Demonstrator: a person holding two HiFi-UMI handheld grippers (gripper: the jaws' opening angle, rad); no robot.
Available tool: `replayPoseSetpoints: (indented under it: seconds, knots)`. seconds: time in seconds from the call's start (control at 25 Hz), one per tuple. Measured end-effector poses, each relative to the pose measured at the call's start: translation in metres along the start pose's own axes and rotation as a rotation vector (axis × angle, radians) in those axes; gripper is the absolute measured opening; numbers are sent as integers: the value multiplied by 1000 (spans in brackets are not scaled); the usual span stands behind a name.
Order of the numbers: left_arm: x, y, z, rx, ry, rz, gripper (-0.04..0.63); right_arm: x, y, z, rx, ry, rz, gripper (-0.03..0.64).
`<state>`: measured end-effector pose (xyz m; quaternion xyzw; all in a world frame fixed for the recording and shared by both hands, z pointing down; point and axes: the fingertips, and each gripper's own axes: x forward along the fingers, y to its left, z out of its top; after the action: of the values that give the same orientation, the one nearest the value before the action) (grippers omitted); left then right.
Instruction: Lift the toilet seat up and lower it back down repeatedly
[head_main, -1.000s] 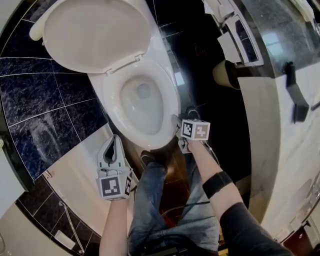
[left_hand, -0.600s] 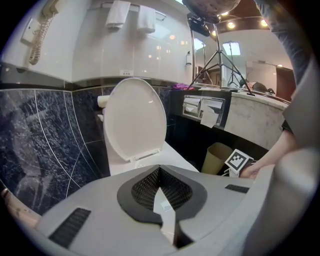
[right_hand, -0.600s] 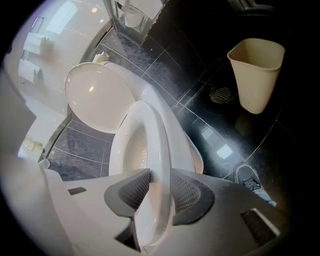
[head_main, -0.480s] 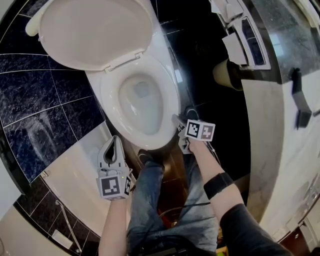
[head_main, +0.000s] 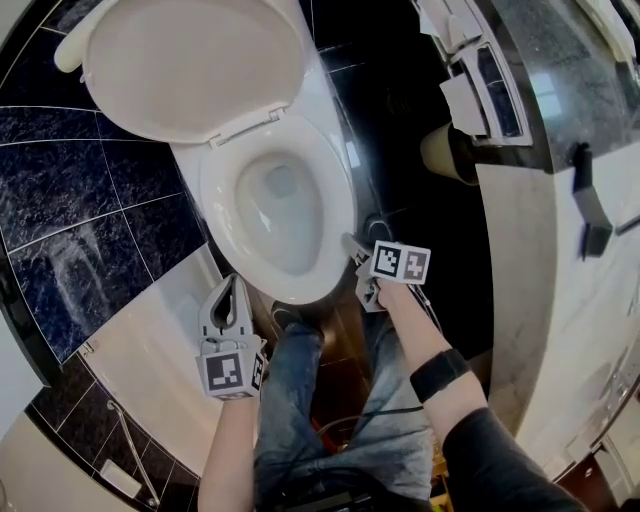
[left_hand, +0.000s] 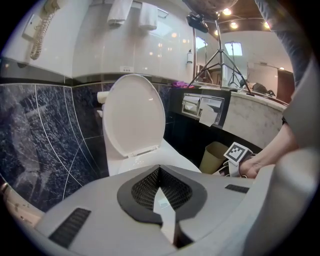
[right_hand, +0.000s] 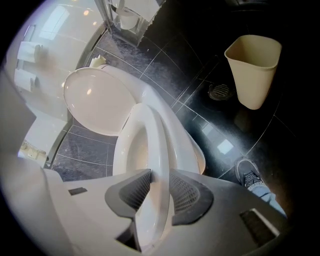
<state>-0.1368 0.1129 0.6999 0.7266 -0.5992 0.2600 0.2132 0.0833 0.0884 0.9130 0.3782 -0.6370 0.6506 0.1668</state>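
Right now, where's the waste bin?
In the head view the waste bin stands on the dark floor right of the toilet, near the floor drain.

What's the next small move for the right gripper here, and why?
Probably start raising the right gripper so the toilet seat swings up toward the lid. Its jaws have just been closing, the seat's front rim stands between them, and they look to press it on both sides. The seat lies down and the lid stands open behind it.
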Motion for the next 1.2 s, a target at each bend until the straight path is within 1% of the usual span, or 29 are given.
replayPoseSetpoints:
  seconds: [0.2, 0.32, 0.4, 0.48, 0.6, 0.72, 0.84, 0.92, 1.0, 1.12, 1.2]
  knots:
    - [-14, -6, 7, -16, 25, -8, 0, -22, 22, 3, 6, 26, -1, 126]
    - [-27, -11, 14, -72, 36, 16, 0, -37, 40, 13, 8, 35, 1, 124]
    - [-41, -10, 7, -70, 57, 30, 0, -48, 54, 20, 7, 46, -4, 126]
    - [-57, -9, -7, -67, 94, 48, 0, -58, 69, 27, 29, 54, -7, 126]
    - [-79, -15, -10, -122, 151, 60, 0, -71, 89, 37, 34, 76, -18, 124]
    - [-95, -17, -34, -158, 223, 80, 0, -82, 110, 48, 59, 92, -21, 127]
    - [-95, -29, -44, -208, 280, 65, 0, -89, 125, 58, 78, 106, -21, 129]
    - [-85, -36, -43, -223, 290, 55, 0, -92, 131, 63, 69, 123, -25, 129]
    - [-75, -41, -32, -253, 283, 53, 0, -94, 136, 66, 56, 141, -31, 129]
    - [-72, -38, -27, -311, 269, 83, 0, -97, 142, 70, 56, 149, -29, 130]
    - [-72, -37, -20, -314, 249, 88, 0, -98, 148, 74, 51, 151, -15, 130]
